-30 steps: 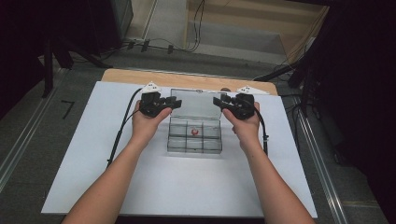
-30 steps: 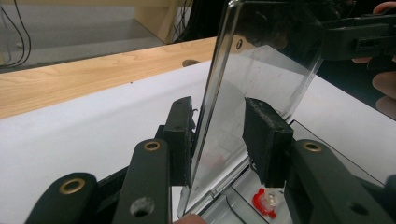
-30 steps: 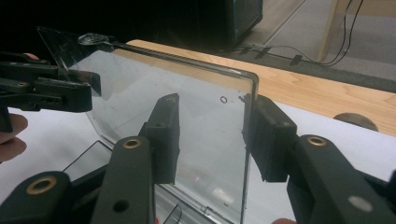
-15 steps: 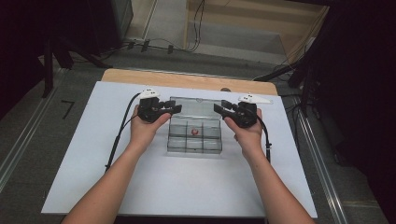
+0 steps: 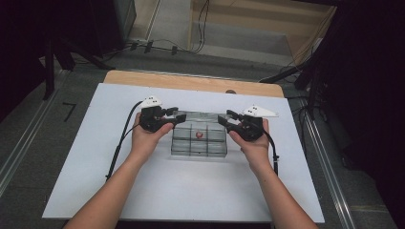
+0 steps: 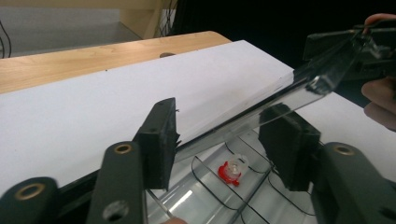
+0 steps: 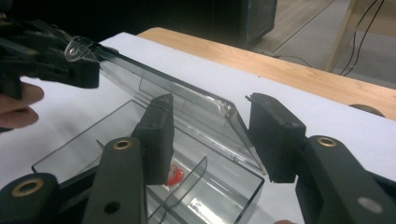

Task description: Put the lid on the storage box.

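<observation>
White board is covering most of the counter (image 5: 143,191), with a strip of bare wood showing along its far edge and dark floor and cables lying beyond. Near the middle of the board, a clear plastic compartment box (image 5: 198,143) is sitting, its inside split by thin dividers. One small red and white piece (image 5: 199,135) is lying in a middle compartment.

Both hands are reaching in from the near side, one at each end of the box. The left tool (image 5: 177,118) is pointing inward at the box's far left corner, and the right tool (image 5: 225,120) is pointing inward at the far right corner. Between them the transparent hinged lid (image 6: 299,84) is standing tilted up from the box, running like a slanted pane from one tool to the other.

In the left gripper view, the left tool's jaws are standing about half open and have just been opening; the lid's edge is passing between the pads (image 6: 159,140), seemingly without being pinched. In the right gripper view, the right tool's jaws are likewise standing about half open and have just been opening, with the lid's corner (image 7: 224,109) sitting in the gap, apparently clear of both pads. The red piece (image 7: 175,176) is showing below it, inside the box.
</observation>
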The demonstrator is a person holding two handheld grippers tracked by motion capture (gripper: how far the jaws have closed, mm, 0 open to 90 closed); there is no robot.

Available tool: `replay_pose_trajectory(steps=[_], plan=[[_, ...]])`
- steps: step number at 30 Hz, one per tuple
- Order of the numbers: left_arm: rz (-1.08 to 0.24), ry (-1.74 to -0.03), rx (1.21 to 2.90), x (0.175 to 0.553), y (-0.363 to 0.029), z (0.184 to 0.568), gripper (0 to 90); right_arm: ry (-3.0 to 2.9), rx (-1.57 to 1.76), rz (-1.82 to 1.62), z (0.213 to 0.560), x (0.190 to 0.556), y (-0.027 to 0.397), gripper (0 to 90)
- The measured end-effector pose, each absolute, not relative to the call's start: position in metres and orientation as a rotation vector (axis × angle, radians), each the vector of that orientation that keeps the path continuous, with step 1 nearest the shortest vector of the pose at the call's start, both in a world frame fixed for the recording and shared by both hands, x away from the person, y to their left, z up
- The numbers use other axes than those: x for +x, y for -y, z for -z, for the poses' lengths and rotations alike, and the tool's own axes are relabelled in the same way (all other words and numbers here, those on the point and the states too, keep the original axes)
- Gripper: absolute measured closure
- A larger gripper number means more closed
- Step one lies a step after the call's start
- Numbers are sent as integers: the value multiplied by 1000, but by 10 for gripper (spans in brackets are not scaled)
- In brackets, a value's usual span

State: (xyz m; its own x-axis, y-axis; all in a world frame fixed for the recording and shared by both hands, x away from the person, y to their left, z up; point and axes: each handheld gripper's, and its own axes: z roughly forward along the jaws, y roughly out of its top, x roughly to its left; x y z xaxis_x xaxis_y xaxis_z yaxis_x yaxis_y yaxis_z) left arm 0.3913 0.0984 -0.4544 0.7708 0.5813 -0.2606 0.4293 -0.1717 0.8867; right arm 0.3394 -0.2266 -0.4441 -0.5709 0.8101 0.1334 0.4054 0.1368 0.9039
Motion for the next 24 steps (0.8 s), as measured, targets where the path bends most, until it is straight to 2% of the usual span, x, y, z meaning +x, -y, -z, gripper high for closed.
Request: replay_pose_trajectory(steps=[3, 10, 13, 24], plan=[[-169, -791, 1805, 386, -103, 454, 373, -2034, 1170, -1413, 446, 336, 227, 482], [-172, -795, 1801, 373, -117, 453, 394, -2024, 1175, -1423, 449, 331, 227, 466], [-149, -801, 1788, 367, -122, 453, 466, -2023, 1174, -1426, 450, 329, 227, 458], [-72, -768, 1812, 350, -125, 459, 834, -2025, 1173, -1416, 454, 321, 225, 423]])
